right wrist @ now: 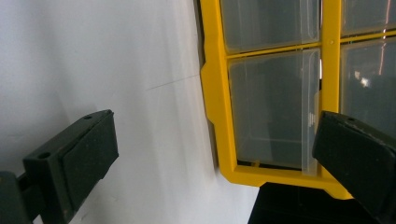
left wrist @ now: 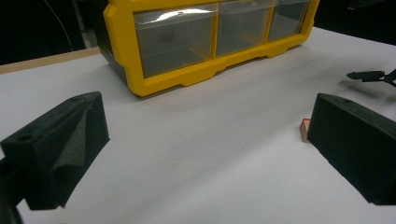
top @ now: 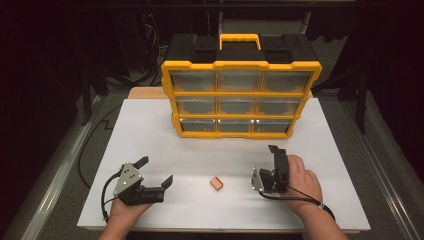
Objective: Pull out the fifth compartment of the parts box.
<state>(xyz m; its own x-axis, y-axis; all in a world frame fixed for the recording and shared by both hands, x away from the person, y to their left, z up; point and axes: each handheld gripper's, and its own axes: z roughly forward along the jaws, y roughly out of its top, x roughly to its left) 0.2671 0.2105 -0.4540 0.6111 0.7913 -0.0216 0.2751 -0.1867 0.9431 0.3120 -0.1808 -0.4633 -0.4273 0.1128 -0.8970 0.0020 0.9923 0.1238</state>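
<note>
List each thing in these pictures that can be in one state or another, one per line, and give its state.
Left tool: open, holding nothing, low over the table.
Right tool: open, holding nothing, turned on its side, aimed at the organizer.
Small block: lying loose on the table between the tools, untouched.
Drawer organizer: standing upright, all nine clear drawers pushed in.
Carry handle: folded flat on top.

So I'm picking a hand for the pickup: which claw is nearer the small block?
It is close, but the left claw looks nearer: its open jaw tip almost reaches the small block, while the right claw points toward the drawer cabinet.
</note>
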